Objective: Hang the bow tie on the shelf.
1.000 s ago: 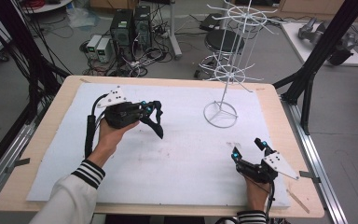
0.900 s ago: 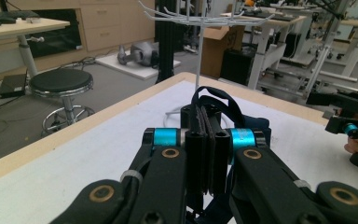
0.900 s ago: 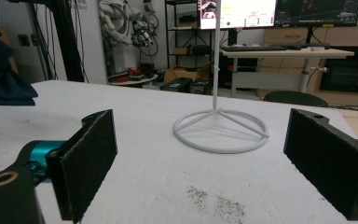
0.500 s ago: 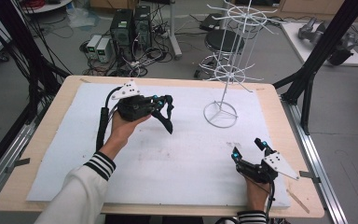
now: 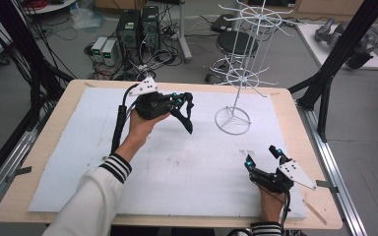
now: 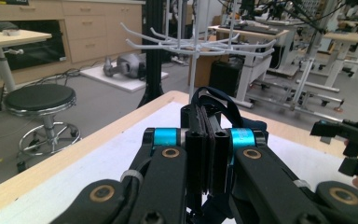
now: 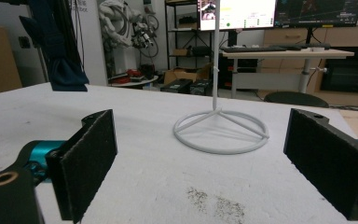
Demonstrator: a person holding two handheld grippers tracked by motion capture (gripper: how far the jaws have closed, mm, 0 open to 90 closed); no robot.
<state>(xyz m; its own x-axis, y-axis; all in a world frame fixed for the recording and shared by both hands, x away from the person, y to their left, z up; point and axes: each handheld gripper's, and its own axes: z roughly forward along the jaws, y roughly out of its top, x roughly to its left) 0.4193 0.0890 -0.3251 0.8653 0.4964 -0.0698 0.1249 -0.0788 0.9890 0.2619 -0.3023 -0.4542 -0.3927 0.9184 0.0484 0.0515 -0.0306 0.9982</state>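
Now the left gripper (image 5: 183,101) pinches a dark strap (image 5: 187,118) beside the rack (image 5: 233,119).

I see a wooden worktop (image 5: 295,123) covered almost wholly by a white sheet (image 5: 177,167), scuffed with grey marks near its middle. A white wire rack (image 5: 233,119) stands by its ring base on the sheet's far right part.

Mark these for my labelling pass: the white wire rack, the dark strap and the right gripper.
white wire rack (image 5: 232,119), high view, its ring base.
dark strap (image 5: 187,118), high view, its hanging end.
right gripper (image 5: 263,156), high view, between its fingertips.
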